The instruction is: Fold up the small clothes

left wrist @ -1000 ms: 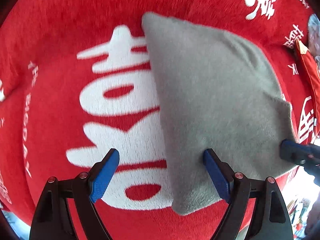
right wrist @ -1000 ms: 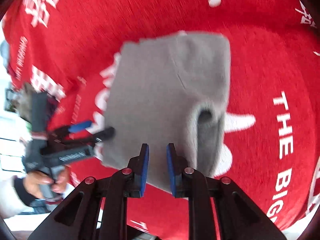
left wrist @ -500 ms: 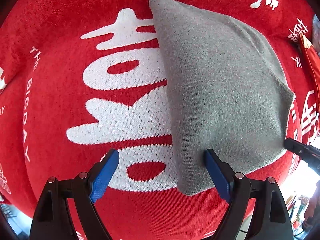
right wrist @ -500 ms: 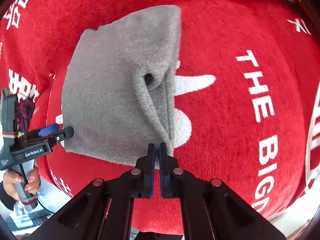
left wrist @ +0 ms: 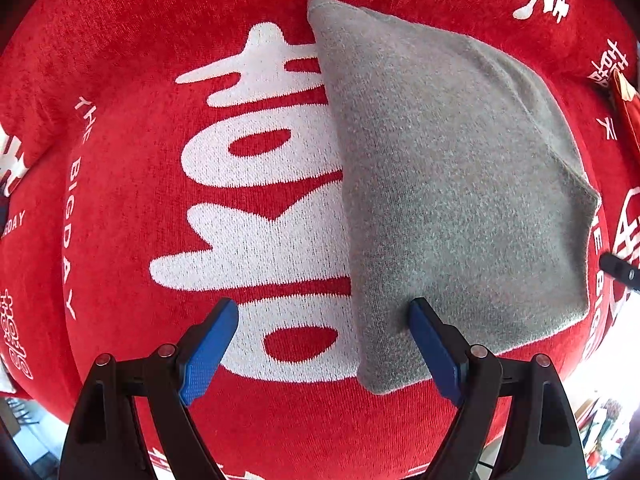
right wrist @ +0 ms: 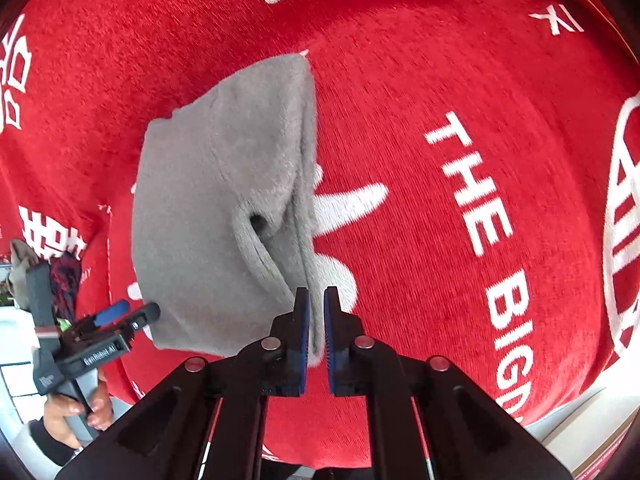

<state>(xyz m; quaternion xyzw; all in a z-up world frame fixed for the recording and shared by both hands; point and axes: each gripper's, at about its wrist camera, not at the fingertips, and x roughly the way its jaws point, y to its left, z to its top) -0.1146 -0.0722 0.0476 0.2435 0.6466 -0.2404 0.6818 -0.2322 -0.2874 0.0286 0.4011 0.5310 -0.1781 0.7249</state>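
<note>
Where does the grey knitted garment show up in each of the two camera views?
Left wrist view: the grey garment fills the centre right, its near edge by the right fingertip.
Right wrist view: it lies centre left, ending at the fingertips.
Shared landmark: the big white character on the red cloth, peeking out at the garment's right edge in the right wrist view.

1. I see a red cloth [left wrist: 120,200] with white characters and "THE BIGDAY" lettering covering the work surface.
2. A folded grey knit garment [left wrist: 448,184] lies flat on it.
3. At the left view's right edge, possibly a red envelope [left wrist: 630,112].
</note>
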